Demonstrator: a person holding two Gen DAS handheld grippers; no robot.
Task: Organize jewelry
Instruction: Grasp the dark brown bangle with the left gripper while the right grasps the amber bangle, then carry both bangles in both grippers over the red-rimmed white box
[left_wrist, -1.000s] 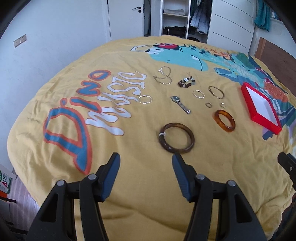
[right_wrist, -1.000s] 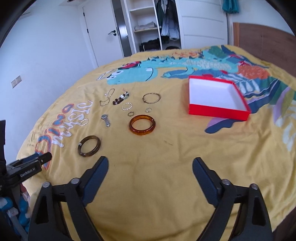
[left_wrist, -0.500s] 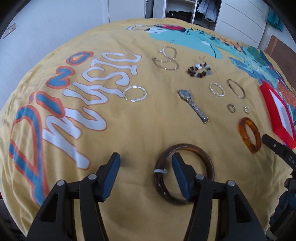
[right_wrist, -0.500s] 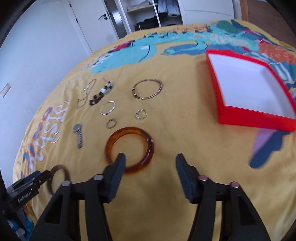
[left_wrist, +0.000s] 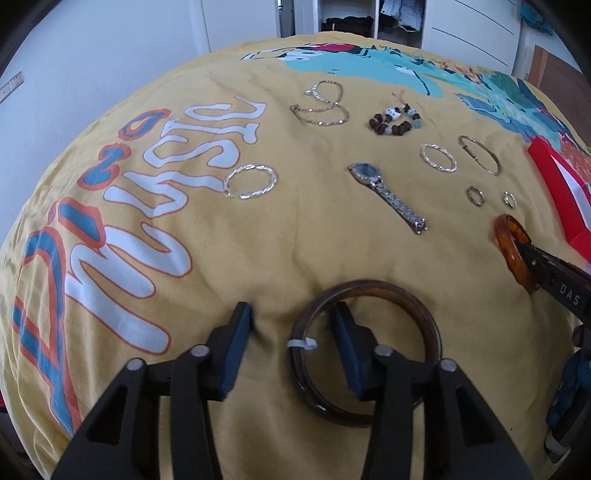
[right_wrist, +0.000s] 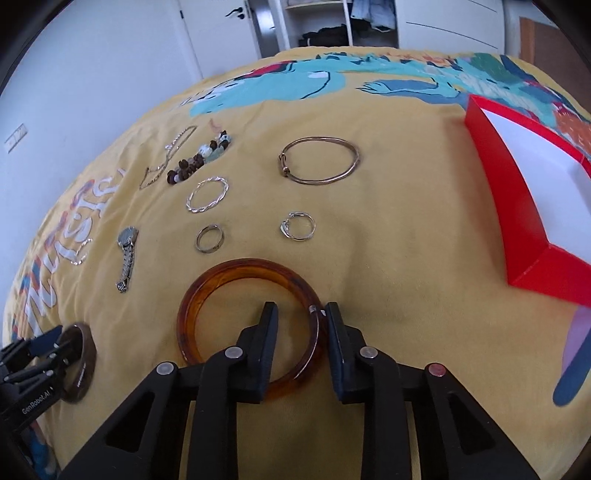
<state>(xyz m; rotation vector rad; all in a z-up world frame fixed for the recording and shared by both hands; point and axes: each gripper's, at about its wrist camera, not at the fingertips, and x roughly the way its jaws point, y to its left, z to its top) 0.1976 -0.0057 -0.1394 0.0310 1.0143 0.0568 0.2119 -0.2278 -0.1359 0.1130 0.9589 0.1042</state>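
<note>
- The left gripper (left_wrist: 293, 328) is pressed down on the bedspread (left_wrist: 258, 258) near its front edge, jaws moderately wide; one finger stands outside the dark brown bangle (left_wrist: 365, 350), the other inside the ring, so its left rim lies in the gap but is not pinched yet
- The right gripper (right_wrist: 301, 328) straddles the right rim of the amber bangle (right_wrist: 251, 325) the same way, jaws narrower, the rim just beside the outer finger; whether the pads already touch it I cannot tell
- Both bangles lie flat toward the front edge of the bedspread, the amber one nearer the red box (right_wrist: 517, 221), which sits open at the right edge with nothing visible inside it
- The watch (left_wrist: 388, 194), beaded bracelet (left_wrist: 395, 120), chain (left_wrist: 321, 107), twisted silver hoops (left_wrist: 251, 181), thin gold bangle (right_wrist: 319, 160) and two small rings (right_wrist: 210, 238) are spread out further back, well apart from both grippers
- Risk: the bangles look hard and smooth with rounded rims, so a closing jaw could squirt one sideways or tip it up on edge
- Risk: the soft bedspread dimples under the fingers; fabric may bunch into the jaws and get pinched along with the rim
- Risk: a grip on one side of a ring lets it swing, so it may clip the box wall on the way over
</note>
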